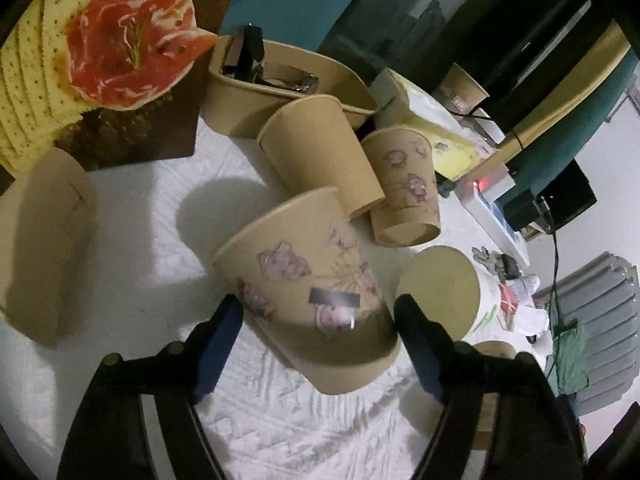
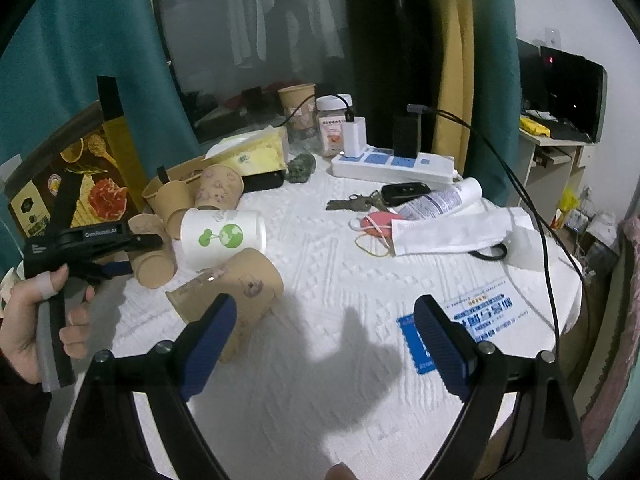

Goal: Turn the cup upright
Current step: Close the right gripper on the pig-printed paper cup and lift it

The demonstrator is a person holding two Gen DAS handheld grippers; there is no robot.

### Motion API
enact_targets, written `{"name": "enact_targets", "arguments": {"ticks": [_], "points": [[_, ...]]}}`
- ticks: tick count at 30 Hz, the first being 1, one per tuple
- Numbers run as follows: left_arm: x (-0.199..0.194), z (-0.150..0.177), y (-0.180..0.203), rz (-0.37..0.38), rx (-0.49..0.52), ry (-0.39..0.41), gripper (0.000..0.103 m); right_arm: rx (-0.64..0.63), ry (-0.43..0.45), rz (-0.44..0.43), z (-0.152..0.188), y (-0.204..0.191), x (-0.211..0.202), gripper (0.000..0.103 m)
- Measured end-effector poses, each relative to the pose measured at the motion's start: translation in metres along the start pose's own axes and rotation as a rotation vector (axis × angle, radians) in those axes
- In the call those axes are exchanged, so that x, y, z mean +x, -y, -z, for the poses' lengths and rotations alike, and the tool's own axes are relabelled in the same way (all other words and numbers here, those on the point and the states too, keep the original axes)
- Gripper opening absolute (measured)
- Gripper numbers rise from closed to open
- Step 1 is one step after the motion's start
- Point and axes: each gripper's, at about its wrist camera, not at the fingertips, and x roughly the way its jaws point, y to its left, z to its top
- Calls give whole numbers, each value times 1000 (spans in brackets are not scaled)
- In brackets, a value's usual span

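Observation:
A brown paper cup with pink flowers (image 1: 296,276) stands bottom-up on the white cloth, slightly tilted, its rim on the cloth. My left gripper (image 1: 320,316) straddles its lower half, and both blue pads touch its sides. The right wrist view shows the same gripper (image 2: 138,254), held by a hand (image 2: 24,320), clamped on that cup (image 2: 154,256) at the left. My right gripper (image 2: 326,312) hovers open over bare cloth with nothing between its fingers. A second floral cup (image 2: 236,280) lies on its side just behind its left finger.
More cups crowd around: a plain brown one (image 1: 320,152), an inverted floral one (image 1: 404,184), a white one with a green tree (image 2: 224,236), and a large one at the left (image 1: 44,240). A paper bowl (image 1: 248,100), cracker box (image 1: 80,60), power strip (image 2: 392,166) and keys (image 2: 352,202) stand behind.

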Motion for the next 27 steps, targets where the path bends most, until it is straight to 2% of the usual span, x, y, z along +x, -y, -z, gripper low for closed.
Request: {"name": "enact_targets", "arguments": {"ticks": [5, 11, 16, 21, 24, 27], "points": [[-18, 5, 0, 16, -1, 13, 70, 6, 9, -6, 7, -5, -18, 89], [-75, 35, -5, 48, 36, 21, 67, 18, 35, -32, 19, -19, -53, 89], [-134, 90, -11, 94, 84, 14, 67, 21, 32, -67, 49, -37, -85, 89], [-188, 160, -28, 119, 90, 3, 67, 17, 0, -96, 85, -56, -110, 89], [-207, 200, -41, 129, 65, -15, 67, 8, -34, -106, 106, -65, -118, 89], [-209, 220, -48, 117, 54, -22, 67, -10, -71, -109, 123, -72, -120, 89]]}}
